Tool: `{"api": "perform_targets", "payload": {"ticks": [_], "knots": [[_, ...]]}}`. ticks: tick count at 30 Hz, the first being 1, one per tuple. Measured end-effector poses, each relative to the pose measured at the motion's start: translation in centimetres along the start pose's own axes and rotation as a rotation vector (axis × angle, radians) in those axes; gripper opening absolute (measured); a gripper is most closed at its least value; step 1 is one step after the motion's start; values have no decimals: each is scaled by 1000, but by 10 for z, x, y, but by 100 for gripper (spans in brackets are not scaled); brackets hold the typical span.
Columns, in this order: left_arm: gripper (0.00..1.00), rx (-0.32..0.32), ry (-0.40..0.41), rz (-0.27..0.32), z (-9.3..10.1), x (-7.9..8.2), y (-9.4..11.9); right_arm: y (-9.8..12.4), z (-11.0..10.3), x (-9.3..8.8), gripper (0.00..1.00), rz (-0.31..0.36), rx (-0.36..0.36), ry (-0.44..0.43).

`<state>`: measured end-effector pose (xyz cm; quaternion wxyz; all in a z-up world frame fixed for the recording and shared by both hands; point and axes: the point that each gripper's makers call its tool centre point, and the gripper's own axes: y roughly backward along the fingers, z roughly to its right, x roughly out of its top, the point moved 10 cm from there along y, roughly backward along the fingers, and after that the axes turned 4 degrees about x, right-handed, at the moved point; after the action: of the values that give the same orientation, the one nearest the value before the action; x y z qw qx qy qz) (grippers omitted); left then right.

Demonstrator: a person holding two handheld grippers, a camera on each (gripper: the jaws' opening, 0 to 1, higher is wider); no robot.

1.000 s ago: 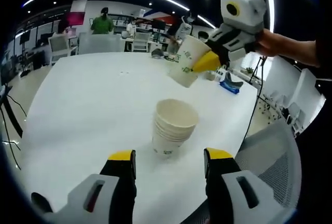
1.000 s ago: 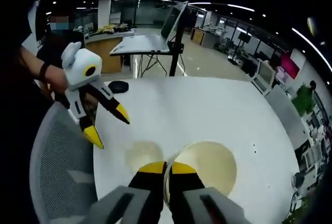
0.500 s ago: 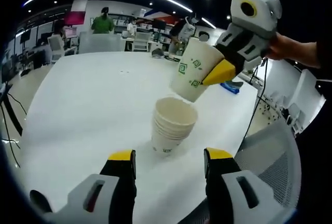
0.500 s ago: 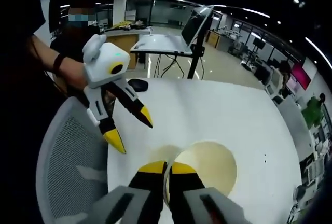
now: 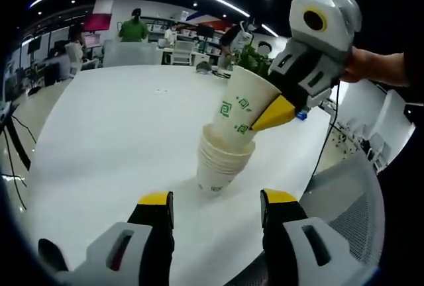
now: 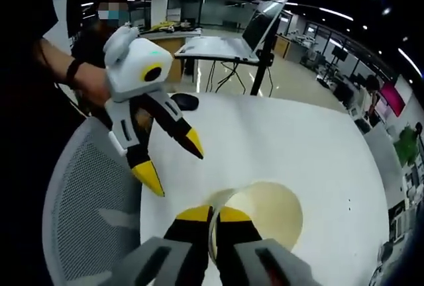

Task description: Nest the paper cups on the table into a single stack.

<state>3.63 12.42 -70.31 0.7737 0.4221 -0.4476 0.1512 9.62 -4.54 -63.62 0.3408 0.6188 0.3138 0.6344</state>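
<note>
A stack of white paper cups stands on the round white table, ahead of my open left gripper, which holds nothing. My right gripper is shut on the rim of a single cup with green marks. In the left gripper view that single cup hangs tilted, its base dipping into the top of the stack, with the right gripper coming in from the upper right. The left gripper appears open in the right gripper view, beside the held cup.
A grey mesh chair stands at the table's near edge. A laptop on a stand and a dark mouse sit at the table's far side. Desks and people fill the office behind.
The right gripper has lowered the held cup from above the stack until its base enters the top cup. The left gripper has stayed open and still.
</note>
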Motion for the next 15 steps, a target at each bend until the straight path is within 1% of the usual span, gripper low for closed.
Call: {"api": "perform_targets", "payload": {"ticks": [6, 15], "knots": [[51, 3, 4, 0, -3, -1, 0, -4, -3, 2, 0, -3, 8, 7], [51, 1, 4, -3, -3, -3, 0, -8, 0, 0, 0, -19, 23, 11]]}}
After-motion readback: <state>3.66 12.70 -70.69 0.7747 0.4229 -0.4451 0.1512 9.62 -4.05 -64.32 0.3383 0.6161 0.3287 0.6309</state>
